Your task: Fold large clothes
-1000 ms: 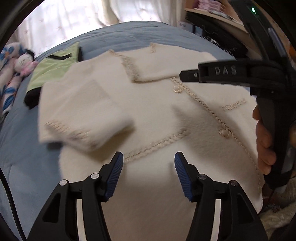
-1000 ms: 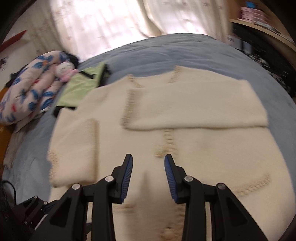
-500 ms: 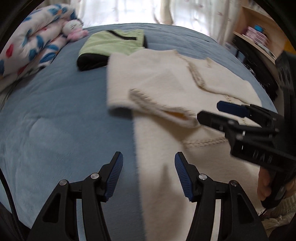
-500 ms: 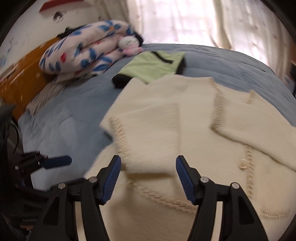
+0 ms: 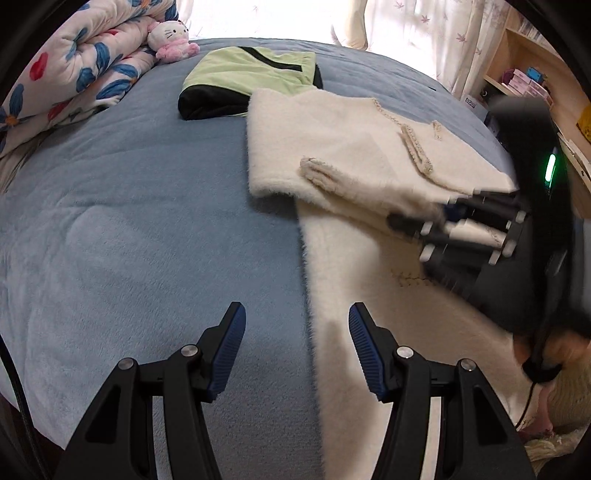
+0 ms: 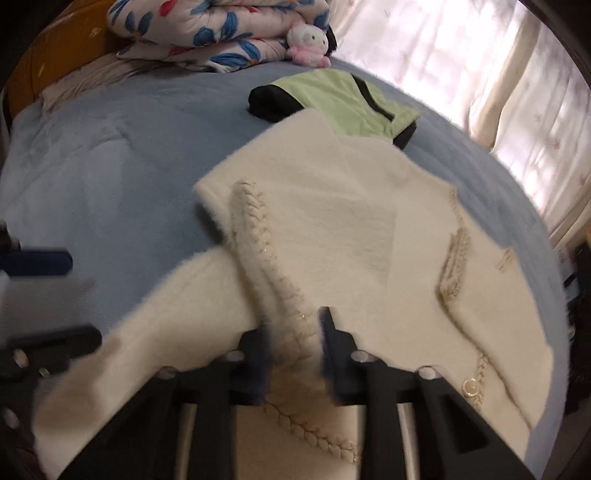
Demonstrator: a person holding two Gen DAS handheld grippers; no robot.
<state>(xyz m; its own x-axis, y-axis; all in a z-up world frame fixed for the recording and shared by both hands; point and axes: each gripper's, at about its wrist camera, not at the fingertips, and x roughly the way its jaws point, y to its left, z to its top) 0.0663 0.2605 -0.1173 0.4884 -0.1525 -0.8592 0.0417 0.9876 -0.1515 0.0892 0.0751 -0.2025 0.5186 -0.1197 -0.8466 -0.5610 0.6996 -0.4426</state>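
So in the last second both tongs swung off toward the left side of the cardigan (image 5: 332,147). A second ago the left tongs (image 5: 297,338) were hanging over the middle of the cream knit with the button line in front of them; now they sit right over the garment's left edge, one finger over bare blue bed (image 5: 129,221), the other over the fluffy hem area. They're spread wide and holding nothing.

The right tongs (image 6: 293,343) went from hovering open above the folded sleeve (image 6: 258,240) to being down at its cuff end, and the gap between the fingers looks a lot narrower. The braided trim of the sleeve runs straight in between them. It's motion-blurred, so I honestly can't tell if they've actually pinched the cloth or are just about to. In the left camera you can see the same tool as a blur pressed against the folded layer on the right.

What that means for the job, I'd guess: sleeves are already folded in across the chest, and this looks like lining up for the next fold, probably taking the left side over or tidying that sleeve. Not far along, the body is still spread out long.

The cardigan lies flat on the bed, collar end touching the green top (image 6: 351,99) farther up, with the flowered quilt (image 6: 221,29) and a little plush cat (image 6: 308,42) well beyond it.
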